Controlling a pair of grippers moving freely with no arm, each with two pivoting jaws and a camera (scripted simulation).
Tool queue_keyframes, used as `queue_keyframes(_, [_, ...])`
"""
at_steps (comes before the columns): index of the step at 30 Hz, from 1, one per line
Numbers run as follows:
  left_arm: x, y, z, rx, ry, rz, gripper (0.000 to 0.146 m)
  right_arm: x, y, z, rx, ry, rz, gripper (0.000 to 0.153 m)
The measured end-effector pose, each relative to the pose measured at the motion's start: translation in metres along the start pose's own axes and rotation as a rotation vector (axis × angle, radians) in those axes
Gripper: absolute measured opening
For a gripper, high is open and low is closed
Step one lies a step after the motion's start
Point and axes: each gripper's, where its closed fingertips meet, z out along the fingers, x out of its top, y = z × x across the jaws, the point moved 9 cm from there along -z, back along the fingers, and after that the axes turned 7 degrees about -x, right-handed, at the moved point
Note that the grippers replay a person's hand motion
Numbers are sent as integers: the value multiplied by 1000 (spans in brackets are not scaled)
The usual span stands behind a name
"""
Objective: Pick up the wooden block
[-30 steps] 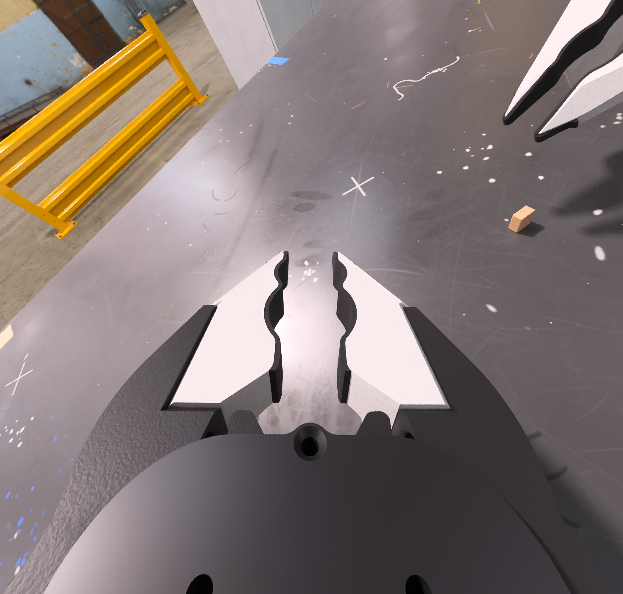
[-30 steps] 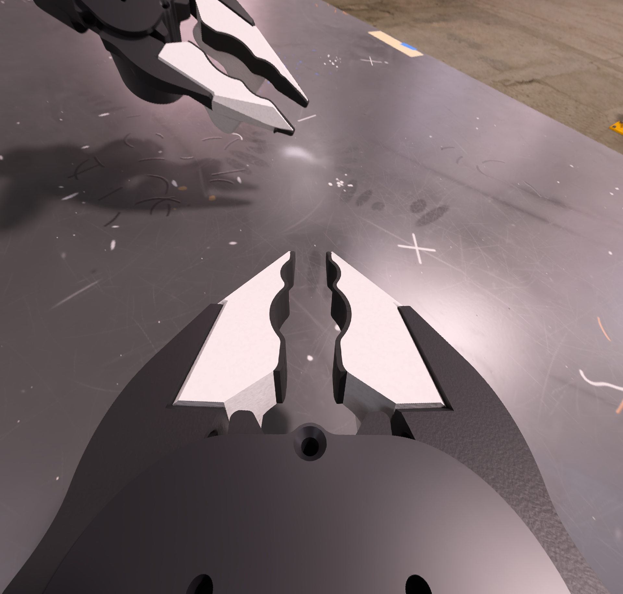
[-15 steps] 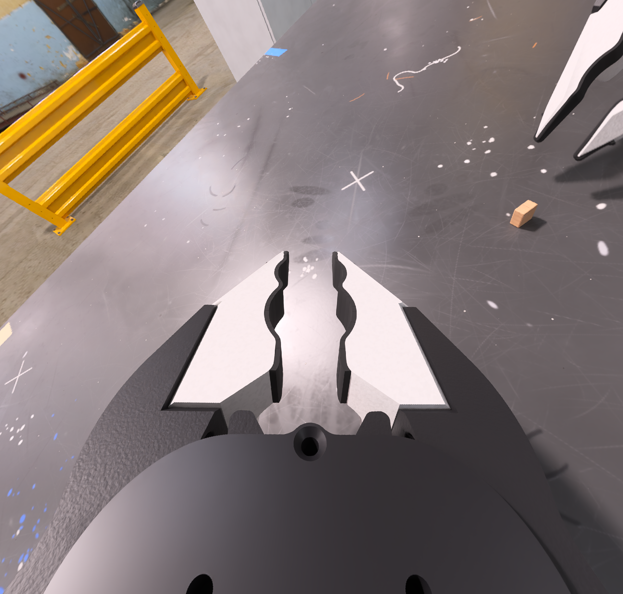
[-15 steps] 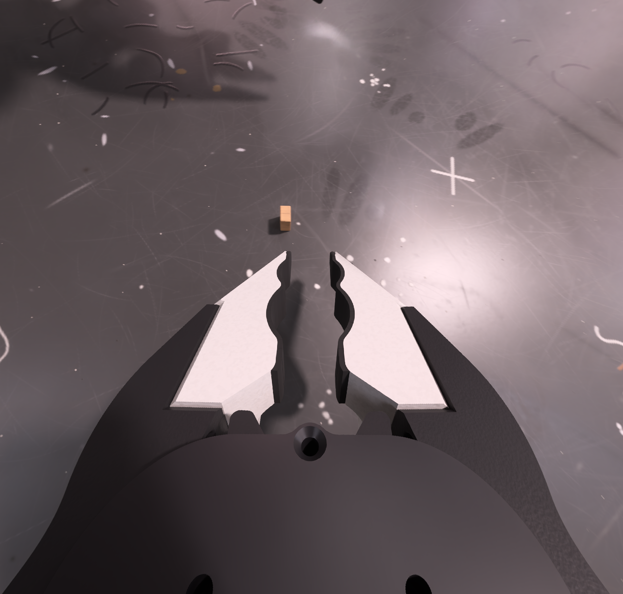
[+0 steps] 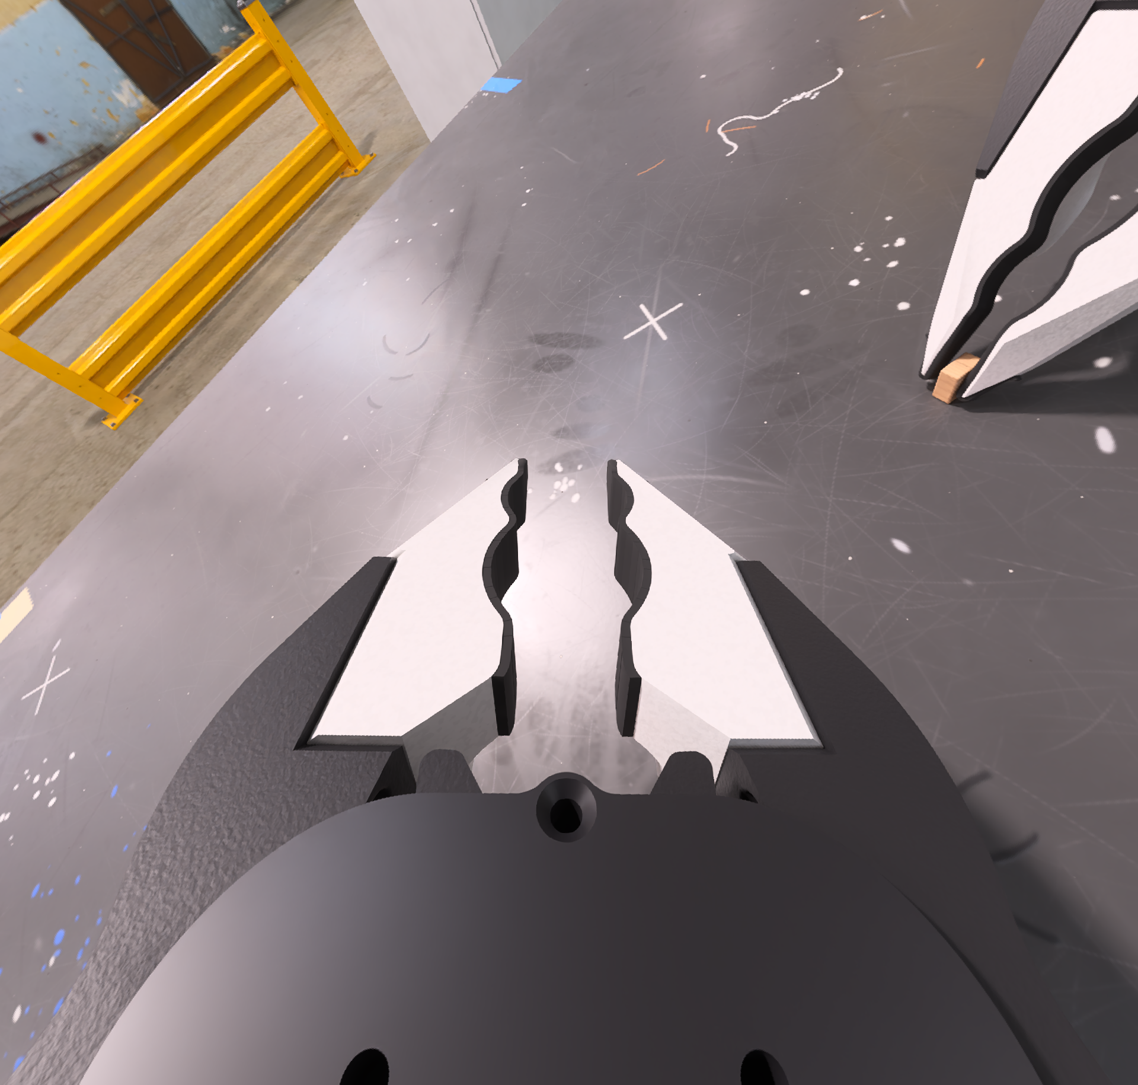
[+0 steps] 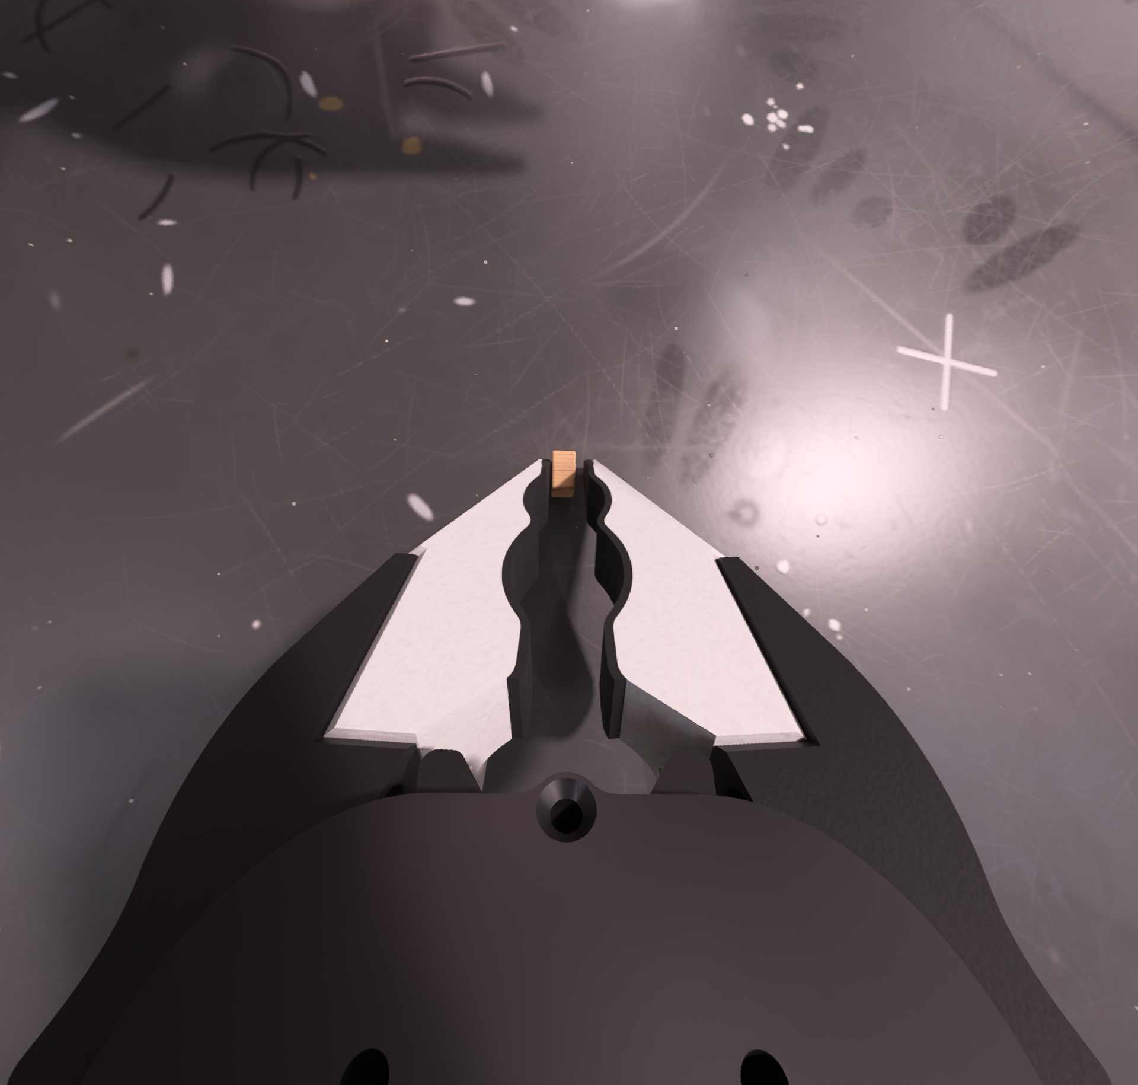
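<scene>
The small wooden block (image 6: pixel 563 474) rests on the dark scratched table (image 6: pixel 308 439), right between the fingertips of my right gripper (image 6: pixel 565 468). The jaws have narrowed onto it, tips down at the table surface. In the left wrist view the same block (image 5: pixel 951 376) shows pinched between the right gripper's (image 5: pixel 947 386) white tips at the far right. My left gripper (image 5: pixel 566 470) is open and empty, hovering over the table well to the left of the block.
A white chalk cross (image 5: pixel 653 321) is marked on the table (image 5: pixel 739 501) between the two grippers. A yellow barrier (image 5: pixel 154 224) and a white pillar (image 5: pixel 419 27) stand on the floor beyond the table's left edge.
My right gripper tilted down, moved forward onto the block and narrowed its jaws around it. The left gripper stayed nearly still and open.
</scene>
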Motion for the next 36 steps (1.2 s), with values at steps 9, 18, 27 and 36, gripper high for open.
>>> queue_keyframes(9, [1,2,1,-4,-1,12,26,-1,0,1,29,13,29,6])
queue_keyframes(18, [3,4,0,-6,7,18,26,3,-3,-2,40,56,34,7])
queue_keyframes(27, [4,6,0,-6,6,26,26,10,-2,-9,38,104,28,7])
queue_keyframes(36, [9,9,-4,-29,52,26,26,14,-2,-17,41,185,62,7])
